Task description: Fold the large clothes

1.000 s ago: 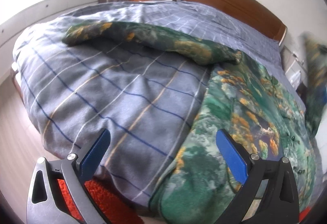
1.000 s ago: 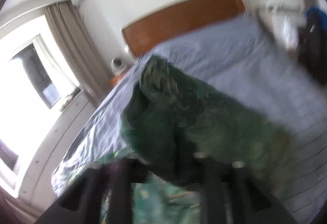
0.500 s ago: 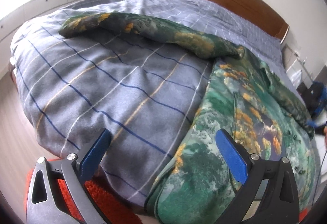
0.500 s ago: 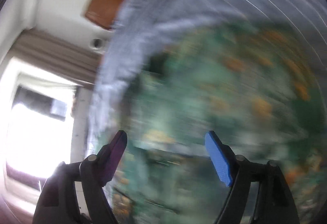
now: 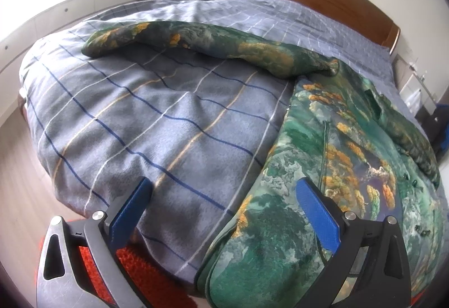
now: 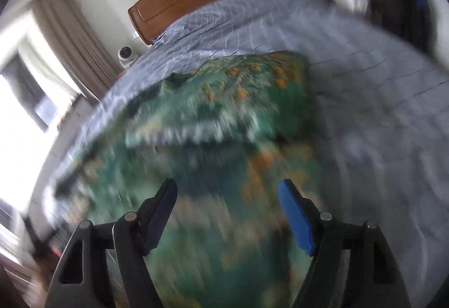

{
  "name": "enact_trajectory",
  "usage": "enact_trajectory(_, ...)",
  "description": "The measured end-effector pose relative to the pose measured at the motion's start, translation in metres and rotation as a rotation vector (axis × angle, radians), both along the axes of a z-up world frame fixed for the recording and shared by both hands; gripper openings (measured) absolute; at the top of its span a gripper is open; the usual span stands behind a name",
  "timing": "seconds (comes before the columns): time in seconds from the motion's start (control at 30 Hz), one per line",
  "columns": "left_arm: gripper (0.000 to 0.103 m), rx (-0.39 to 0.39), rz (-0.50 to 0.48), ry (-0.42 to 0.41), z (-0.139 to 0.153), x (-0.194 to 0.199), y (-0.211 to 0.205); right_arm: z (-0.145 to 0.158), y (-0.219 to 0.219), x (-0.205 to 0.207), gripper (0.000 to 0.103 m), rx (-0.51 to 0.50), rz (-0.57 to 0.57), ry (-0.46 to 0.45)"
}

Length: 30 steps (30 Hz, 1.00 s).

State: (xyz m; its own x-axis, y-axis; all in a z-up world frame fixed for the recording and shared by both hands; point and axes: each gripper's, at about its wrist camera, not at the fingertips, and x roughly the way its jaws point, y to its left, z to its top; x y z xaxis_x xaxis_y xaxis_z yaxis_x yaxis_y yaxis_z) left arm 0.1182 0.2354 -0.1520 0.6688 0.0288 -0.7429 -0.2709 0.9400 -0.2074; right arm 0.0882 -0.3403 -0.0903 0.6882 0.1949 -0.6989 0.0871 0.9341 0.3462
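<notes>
While green garment point(image 5: 336, 167) lies on bed point(image 5: 168, 117), both grippers' jaws gape wide, holding nothing

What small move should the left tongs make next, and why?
Probably reach toward the long printed sleeve, which lies stretched out across the blue checked blanket, unfolded. The left tongs are open and hold nothing; the right tongs are open too.

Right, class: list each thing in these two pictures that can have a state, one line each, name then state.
Left gripper: open, holding nothing, hovering at the foot of the bed.
Right gripper: open, holding nothing, above the garment; view blurred.
Green patterned garment: lying on the bed, unfolded, hem hanging over the edge.
Sleeve: stretched out sideways across the blanket.
Checked blanket: spread over the bed, slightly rumpled.
</notes>
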Motion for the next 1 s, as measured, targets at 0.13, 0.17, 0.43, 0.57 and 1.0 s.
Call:
enact_trajectory(0.13, 0.103, 0.008, 0.003, -0.053, 0.008, -0.008, -0.003, -0.014, 0.011, -0.086, 0.075, -0.164, -0.166, -0.106)
enact_trajectory(0.17, 0.103, 0.022, 0.006, -0.079, 0.012, -0.011, -0.005, -0.02, 0.016, -0.106, 0.075, -0.204, -0.24, -0.145)
enact_trajectory(0.43, 0.103, 0.087, -0.023, -0.129, 0.023, -0.017, -0.02, -0.012, 0.004, -0.122, 0.081, -0.258, -0.328, -0.201)
enact_trajectory(0.57, 0.103, 0.105, -0.034, -0.129, 0.023, -0.019, -0.025, -0.022, 0.009, -0.115, 0.081, -0.247, -0.289, -0.173)
enact_trajectory(1.0, 0.103, 0.12, -0.004, -0.102, 0.016, -0.019, -0.022, -0.023, 0.009, -0.122, 0.081, -0.24, -0.298, -0.178)
